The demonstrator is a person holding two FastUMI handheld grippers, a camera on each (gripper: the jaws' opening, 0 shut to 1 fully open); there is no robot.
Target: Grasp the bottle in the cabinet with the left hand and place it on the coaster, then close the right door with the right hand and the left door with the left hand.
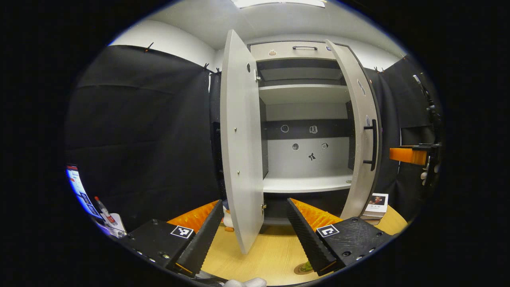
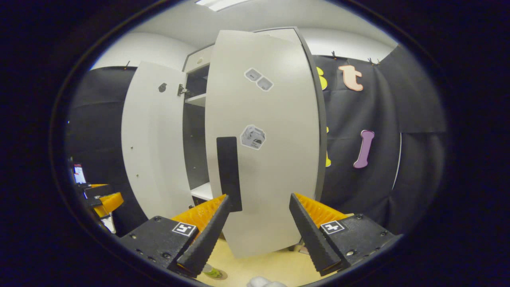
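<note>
Bottle [image 2: 213,273]: you can make out only a small green shape on a round coaster [image 1: 303,269] at the near edge of the table [image 1: 275,247], half hidden under the fingers in both views. I judge it is already set down, since the cabinet [image 1: 305,159] shelves look bare, but it's too cut off to be sure.

Step in hand, as judged: closing the right door [image 2: 275,159] with the right gripper [image 2: 259,196].
- Right gripper: jaws spread wide, holding nothing, just in front of the door's outer face.
- The door's dark handle [image 2: 229,173] sits just above its left finger.
- Push on the flat panel near the free edge by the handle, not near the hinge. You get more leverage there and less slip.
- Keep the push steady and square to the panel, and follow the door's arc until it meets the cabinet.
- Keep your fingers low enough to clear the handle.

Left gripper [image 1: 254,202]: also wide open and empty. It faces the cabinet from the table's near side, with the left door [image 1: 239,139] standing edge-on between its fingers. Keep it back so that the right door swings free.

Relative position: the bottle lies below and just ahead of both grippers, nearer the left gripper's right finger.
</note>
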